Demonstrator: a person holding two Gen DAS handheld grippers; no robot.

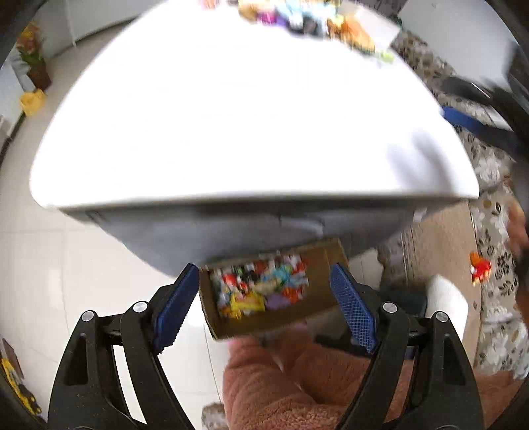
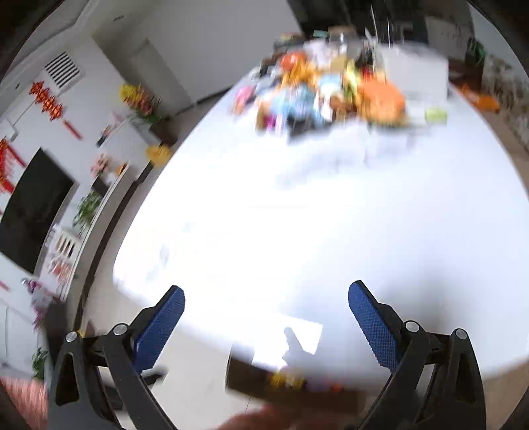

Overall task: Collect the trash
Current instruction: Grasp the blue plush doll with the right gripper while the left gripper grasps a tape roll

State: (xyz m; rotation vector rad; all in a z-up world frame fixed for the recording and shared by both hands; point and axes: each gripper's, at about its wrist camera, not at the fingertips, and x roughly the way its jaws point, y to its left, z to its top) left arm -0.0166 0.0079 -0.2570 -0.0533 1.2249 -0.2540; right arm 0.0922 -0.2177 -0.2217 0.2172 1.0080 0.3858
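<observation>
A brown cardboard box full of colourful wrappers sits low in front of the white table, below its near edge. My left gripper is open and empty, its blue pads either side of the box from above. In the right wrist view my right gripper is open and empty over the table's near edge. The box's rim shows blurred just below it. A heap of colourful trash lies at the table's far end; it also shows in the left wrist view.
A white box stands by the heap. A red-orange wrapper lies on the patterned rug at the right. A black TV and shelves line the left wall. A pink fleece sleeve is below the left gripper.
</observation>
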